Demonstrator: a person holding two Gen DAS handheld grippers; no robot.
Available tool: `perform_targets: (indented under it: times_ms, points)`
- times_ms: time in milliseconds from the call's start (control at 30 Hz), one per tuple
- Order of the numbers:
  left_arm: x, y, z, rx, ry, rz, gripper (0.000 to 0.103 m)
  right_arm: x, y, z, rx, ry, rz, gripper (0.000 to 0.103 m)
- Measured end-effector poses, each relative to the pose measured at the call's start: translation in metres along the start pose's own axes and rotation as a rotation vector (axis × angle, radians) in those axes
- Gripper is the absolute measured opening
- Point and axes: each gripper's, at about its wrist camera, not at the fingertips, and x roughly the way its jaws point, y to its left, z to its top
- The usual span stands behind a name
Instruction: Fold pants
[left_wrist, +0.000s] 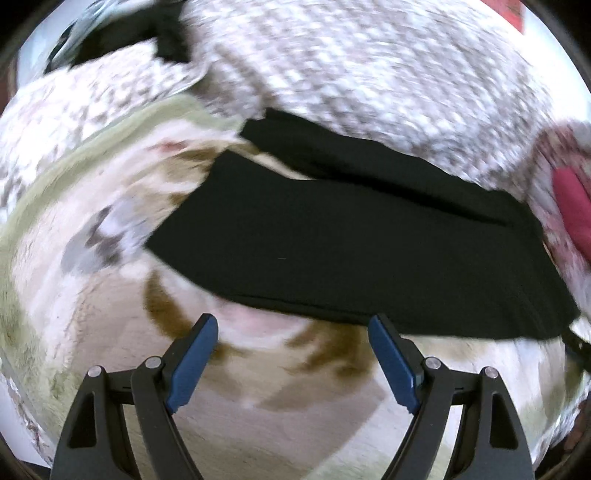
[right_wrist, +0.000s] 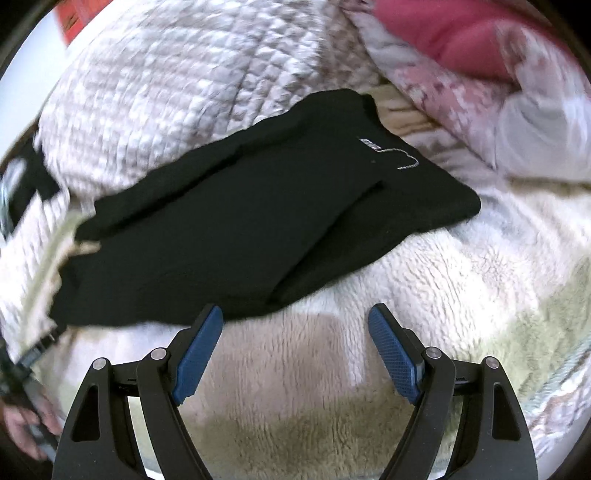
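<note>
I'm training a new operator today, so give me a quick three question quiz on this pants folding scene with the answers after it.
1. True or false: the left claw is shut on the black pants.
2. What do the pants lie on? A) a bare wooden floor B) a fluffy blanket C) a metal tray
3. Fill in: near one end of the pants, the right wrist view shows a small ___ stitched mark.

Key: 1 false, both it and the right claw are open and hold nothing. 2 B. 3 white.
</note>
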Motion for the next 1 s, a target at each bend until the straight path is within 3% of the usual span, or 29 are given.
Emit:
perform_targets:
  times_ms: [167, 400, 500, 533, 567, 667, 700, 800, 867, 1000]
  points:
    - [0.013, 0.032, 0.009, -0.151, 0.003, -0.050, 0.085, 0.005, -0.008, 0.017, 0.055, -0.018, 0.036, 0.081]
    - [0.027, 0.037, 0.025, -0.196, -0.038, -0.067, 0.085, 0.016, -0.029, 0.052, 0.148, -0.063, 0.073, 0.081]
    - [0.031, 0.039, 0.032, -0.203, -0.041, -0.061, 0.084, 0.021, -0.035, 0.062, 0.188, -0.052, 0.070, 0.073]
    - [0.033, 0.038, 0.035, -0.204, -0.044, -0.059, 0.083, 0.023, -0.035, 0.064, 0.190, -0.055, 0.055, 0.065]
    - [0.034, 0.038, 0.036, -0.206, -0.045, -0.046, 0.075, 0.024, -0.035, 0.065, 0.186, -0.062, 0.032, 0.051]
    - [0.039, 0.043, 0.040, -0.232, -0.036, -0.016, 0.046, 0.028, -0.046, 0.070, 0.217, -0.067, 0.001, 0.023]
    - [0.042, 0.045, 0.040, -0.241, -0.032, -0.007, 0.033, 0.030, -0.053, 0.072, 0.245, -0.064, 0.007, 0.020]
    - [0.049, 0.051, 0.042, -0.264, -0.010, 0.005, 0.006, 0.033, -0.060, 0.075, 0.279, -0.060, 0.031, 0.011]
    - [0.049, 0.053, 0.042, -0.271, -0.005, 0.002, 0.004, 0.030, -0.060, 0.077, 0.282, -0.062, 0.049, 0.005]
    - [0.025, 0.052, 0.046, -0.235, -0.045, 0.005, 0.004, 0.007, -0.054, 0.078, 0.267, -0.082, 0.085, 0.005]
